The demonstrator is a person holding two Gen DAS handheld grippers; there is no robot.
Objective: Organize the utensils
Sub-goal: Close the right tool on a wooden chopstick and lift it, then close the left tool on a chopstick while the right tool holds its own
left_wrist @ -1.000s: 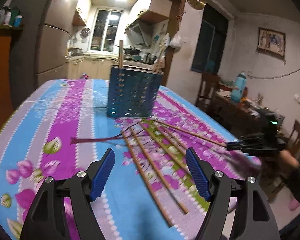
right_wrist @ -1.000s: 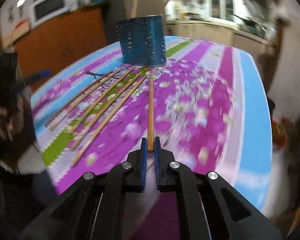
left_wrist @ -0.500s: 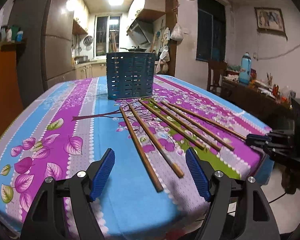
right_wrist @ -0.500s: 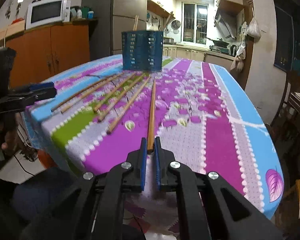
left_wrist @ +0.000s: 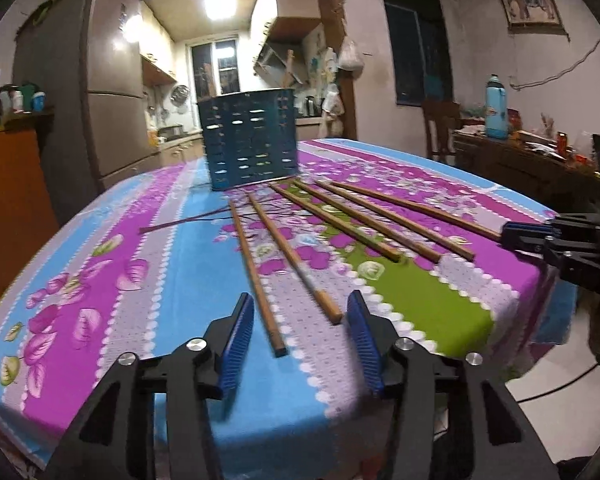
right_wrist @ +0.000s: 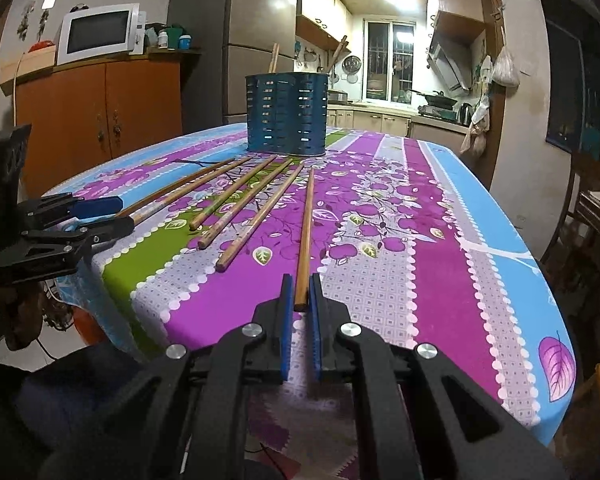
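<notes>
While open, left tool (left_wrist: 302,328) over chopsticks (left_wrist: 256,276).

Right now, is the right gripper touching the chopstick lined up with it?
Touching. The right wrist view shows the right gripper shut on the near end of the chopstick, both blue pads against it with no gap; the rest lies on the tablecloth.
</notes>
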